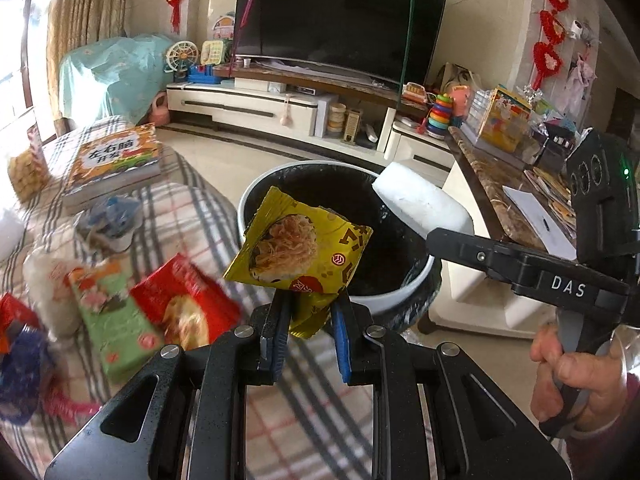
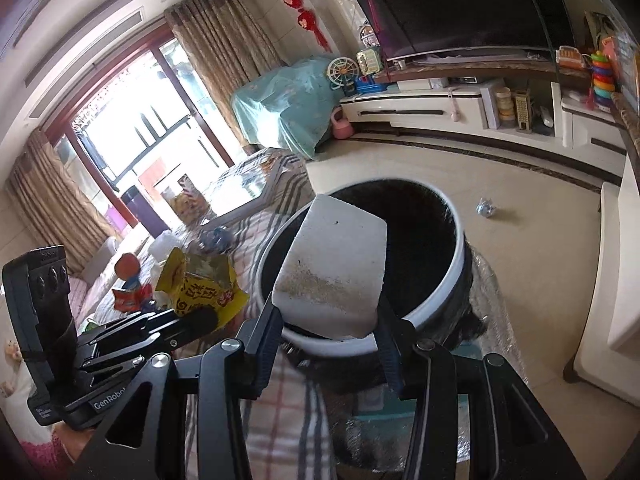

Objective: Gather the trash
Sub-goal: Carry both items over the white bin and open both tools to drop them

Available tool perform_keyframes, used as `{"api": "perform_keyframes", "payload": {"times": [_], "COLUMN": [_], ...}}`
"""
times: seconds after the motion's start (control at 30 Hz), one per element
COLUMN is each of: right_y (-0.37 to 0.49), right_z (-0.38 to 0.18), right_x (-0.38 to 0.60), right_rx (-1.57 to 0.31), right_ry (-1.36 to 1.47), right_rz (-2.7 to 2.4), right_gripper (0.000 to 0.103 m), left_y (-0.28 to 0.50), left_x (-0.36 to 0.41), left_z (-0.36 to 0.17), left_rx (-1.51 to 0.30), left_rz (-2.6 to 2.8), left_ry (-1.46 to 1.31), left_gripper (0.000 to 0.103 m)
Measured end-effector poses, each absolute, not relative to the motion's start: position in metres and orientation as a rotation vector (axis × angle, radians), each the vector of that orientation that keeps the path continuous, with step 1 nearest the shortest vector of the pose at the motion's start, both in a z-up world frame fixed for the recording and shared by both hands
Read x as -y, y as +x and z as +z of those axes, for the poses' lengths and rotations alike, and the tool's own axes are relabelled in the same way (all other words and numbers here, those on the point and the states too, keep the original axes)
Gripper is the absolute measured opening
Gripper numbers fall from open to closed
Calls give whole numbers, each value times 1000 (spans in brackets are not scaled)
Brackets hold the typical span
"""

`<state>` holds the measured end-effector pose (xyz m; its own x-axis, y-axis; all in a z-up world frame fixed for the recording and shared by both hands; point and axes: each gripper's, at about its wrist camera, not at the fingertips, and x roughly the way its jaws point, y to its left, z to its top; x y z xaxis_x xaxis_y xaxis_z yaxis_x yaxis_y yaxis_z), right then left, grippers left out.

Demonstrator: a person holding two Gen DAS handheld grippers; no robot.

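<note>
My left gripper (image 1: pixel 310 310) is shut on a yellow noodle packet (image 1: pixel 298 250) and holds it at the near rim of the trash bin (image 1: pixel 416 278), a white-rimmed bin with a black liner. The packet also shows in the right wrist view (image 2: pixel 200 280). My right gripper (image 2: pixel 330 326) is shut on a white foam block (image 2: pixel 334 268) and holds it over the bin's opening (image 2: pixel 460 256). In the left wrist view the block (image 1: pixel 420 200) hangs over the bin's right rim.
A plaid-covered table (image 1: pixel 192 208) holds a red packet (image 1: pixel 188 300), a green packet (image 1: pixel 112 320), a white bag (image 1: pixel 48 280), a crumpled blue wrapper (image 1: pixel 112 216) and a book (image 1: pixel 116 160). A marble counter (image 1: pixel 492 184) stands right. A foil scrap (image 2: pixel 486 208) lies on the floor.
</note>
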<state>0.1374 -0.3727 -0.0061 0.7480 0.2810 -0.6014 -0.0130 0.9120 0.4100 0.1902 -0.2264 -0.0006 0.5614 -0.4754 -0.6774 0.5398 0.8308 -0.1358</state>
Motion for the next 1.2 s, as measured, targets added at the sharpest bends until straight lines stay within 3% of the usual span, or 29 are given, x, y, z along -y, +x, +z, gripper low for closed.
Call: {"api": "perform_keyframes", "payload": {"times": [0.67, 0.73, 0.87, 1.2], "right_y": [181, 185, 190, 168], "right_z": [-11, -11, -11, 4], "right_x": [396, 399, 401, 397], "right_rx": [-785, -792, -804, -728], "right_ry": [372, 373, 379, 417], "right_rz": [165, 165, 151, 119], "right_gripper": [51, 53, 58, 63], "left_y": [241, 244, 245, 217], "left_x": [261, 262, 259, 232], "left_z": [-17, -18, -19, -7], "left_rx": [-856, -862, -865, -817], "left_rz": [-605, -605, -607, -621], "left_ry": [100, 99, 89, 70], "left_gripper": [20, 27, 51, 55]}}
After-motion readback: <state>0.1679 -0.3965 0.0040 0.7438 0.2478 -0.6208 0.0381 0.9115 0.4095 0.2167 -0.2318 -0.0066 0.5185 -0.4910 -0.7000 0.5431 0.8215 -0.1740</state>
